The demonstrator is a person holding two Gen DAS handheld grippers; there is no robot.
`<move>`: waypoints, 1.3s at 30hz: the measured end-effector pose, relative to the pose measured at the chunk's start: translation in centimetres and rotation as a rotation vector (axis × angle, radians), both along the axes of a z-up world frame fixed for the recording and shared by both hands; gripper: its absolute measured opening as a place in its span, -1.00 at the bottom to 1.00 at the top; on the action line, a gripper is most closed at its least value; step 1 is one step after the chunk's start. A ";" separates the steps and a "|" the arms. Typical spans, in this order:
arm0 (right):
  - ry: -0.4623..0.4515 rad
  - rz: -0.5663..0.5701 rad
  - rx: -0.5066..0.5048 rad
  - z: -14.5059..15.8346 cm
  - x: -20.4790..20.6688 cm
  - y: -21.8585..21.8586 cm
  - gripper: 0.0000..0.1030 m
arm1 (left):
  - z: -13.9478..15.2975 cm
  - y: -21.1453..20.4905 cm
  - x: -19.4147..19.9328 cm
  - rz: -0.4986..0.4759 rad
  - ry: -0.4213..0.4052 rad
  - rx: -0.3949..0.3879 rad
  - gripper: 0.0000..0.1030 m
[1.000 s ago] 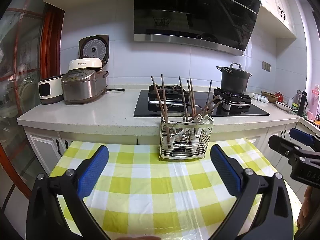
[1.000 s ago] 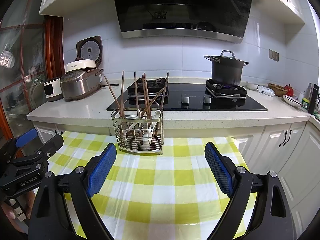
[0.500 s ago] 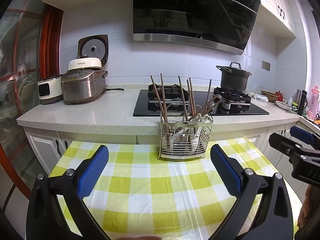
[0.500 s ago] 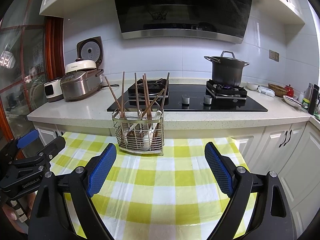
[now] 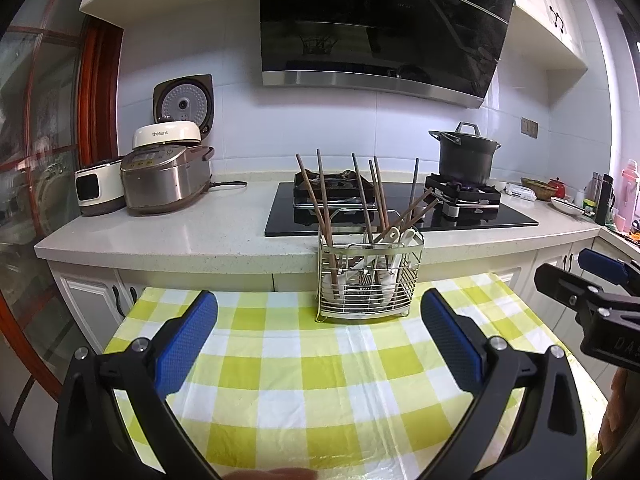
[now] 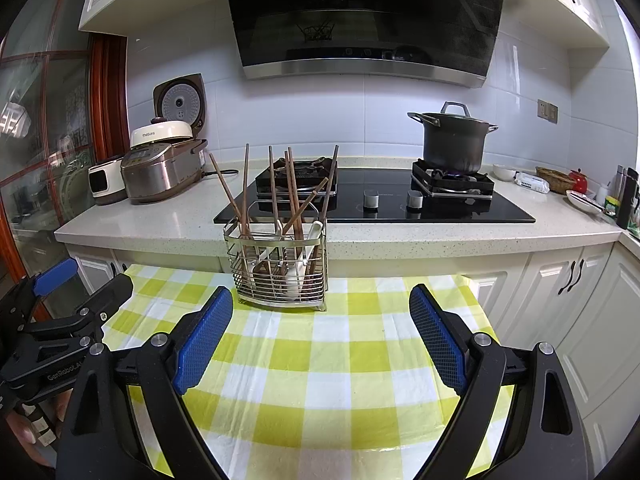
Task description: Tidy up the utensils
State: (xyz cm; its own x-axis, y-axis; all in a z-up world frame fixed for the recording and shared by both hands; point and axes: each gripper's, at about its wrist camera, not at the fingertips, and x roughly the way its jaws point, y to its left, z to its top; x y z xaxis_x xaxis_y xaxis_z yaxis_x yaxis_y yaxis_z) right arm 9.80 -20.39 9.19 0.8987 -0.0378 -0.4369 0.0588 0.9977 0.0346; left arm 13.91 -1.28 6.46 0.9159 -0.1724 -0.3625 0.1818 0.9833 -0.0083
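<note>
The wire basket (image 5: 370, 276) is standing at the far edge of the checked cloth (image 5: 320, 376), out in front of both grippers, and it is holding brown chopsticks (image 5: 324, 196) and white spoons (image 5: 400, 240). The left gripper (image 5: 319, 312) is hanging over the cloth with its blue pads (image 5: 184, 340) wide apart and nothing between them. The right gripper (image 6: 321, 306) is doing the same, its jaws wide apart and empty, with the basket ahead and a little to its left.
</note>
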 end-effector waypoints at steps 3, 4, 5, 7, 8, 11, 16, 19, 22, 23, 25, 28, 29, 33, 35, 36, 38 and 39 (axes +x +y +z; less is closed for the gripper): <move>-0.002 0.001 0.000 0.0 0.0 0.0 0.64 | -0.1 0.2 0.0 0.005 0.003 -0.008 0.91; -0.002 0.001 0.000 0.0 0.0 -0.1 0.64 | -0.1 0.2 0.1 0.008 0.004 -0.009 0.91; -0.003 0.001 0.000 0.0 0.0 -0.1 0.64 | -0.1 0.2 0.1 0.009 0.004 -0.007 0.91; -0.005 0.001 0.001 0.1 -0.1 -0.1 0.64 | 0.0 0.2 0.0 0.009 0.002 -0.005 0.91; -0.006 0.001 0.001 0.1 -0.1 -0.1 0.64 | 0.0 0.2 0.0 0.008 0.001 -0.005 0.91; -0.005 0.002 0.001 0.1 -0.1 -0.2 0.64 | 0.0 0.2 -0.1 0.008 0.001 -0.005 0.91; -0.007 0.000 0.000 0.1 -0.2 -0.2 0.64 | 0.0 0.1 0.0 0.007 0.003 -0.002 0.91; -0.010 -0.001 0.002 0.2 -0.2 -0.3 0.64 | 0.1 0.1 0.0 0.006 0.000 0.000 0.91; -0.011 -0.002 0.001 0.2 -0.2 -0.4 0.64 | 0.1 0.0 0.0 0.006 0.000 0.003 0.91; -0.011 -0.001 0.002 0.3 -0.1 -0.4 0.64 | 0.1 0.0 0.0 0.005 0.000 0.004 0.91; -0.009 0.000 -0.001 0.2 -0.1 -0.4 0.64 | 0.1 -0.1 0.1 0.006 -0.001 0.004 0.91; -0.009 0.001 -0.003 0.3 -0.1 -0.3 0.64 | 0.1 0.0 0.0 0.004 -0.004 0.001 0.91; -0.009 0.002 -0.003 0.3 -0.1 -0.3 0.64 | 0.2 0.0 0.0 0.006 -0.005 0.000 0.91; -0.010 0.005 -0.002 0.3 0.0 -0.3 0.64 | 0.2 0.0 0.0 0.014 -0.013 0.005 0.91; -0.009 0.006 -0.001 0.3 0.0 -0.3 0.64 | 0.2 -0.1 0.2 -0.010 0.001 0.009 0.91; -0.007 0.007 -0.001 0.2 0.0 -0.3 0.64 | 0.2 -0.2 0.3 -0.017 0.010 0.010 0.91; -0.005 0.008 -0.002 0.1 0.1 -0.2 0.64 | -0.1 -0.4 0.6 -0.039 0.031 0.007 0.91; -0.002 0.009 -0.001 0.0 0.1 -0.2 0.64 | -0.3 -0.5 0.8 -0.050 0.042 0.006 0.91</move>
State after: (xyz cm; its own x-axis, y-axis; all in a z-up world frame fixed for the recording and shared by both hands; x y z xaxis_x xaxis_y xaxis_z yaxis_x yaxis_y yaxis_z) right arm 9.94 -20.64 9.23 0.8999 -0.0302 -0.4350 0.0500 0.9982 0.0340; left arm 14.72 -1.79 6.16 0.8903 -0.2150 -0.4014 0.2299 0.9732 -0.0113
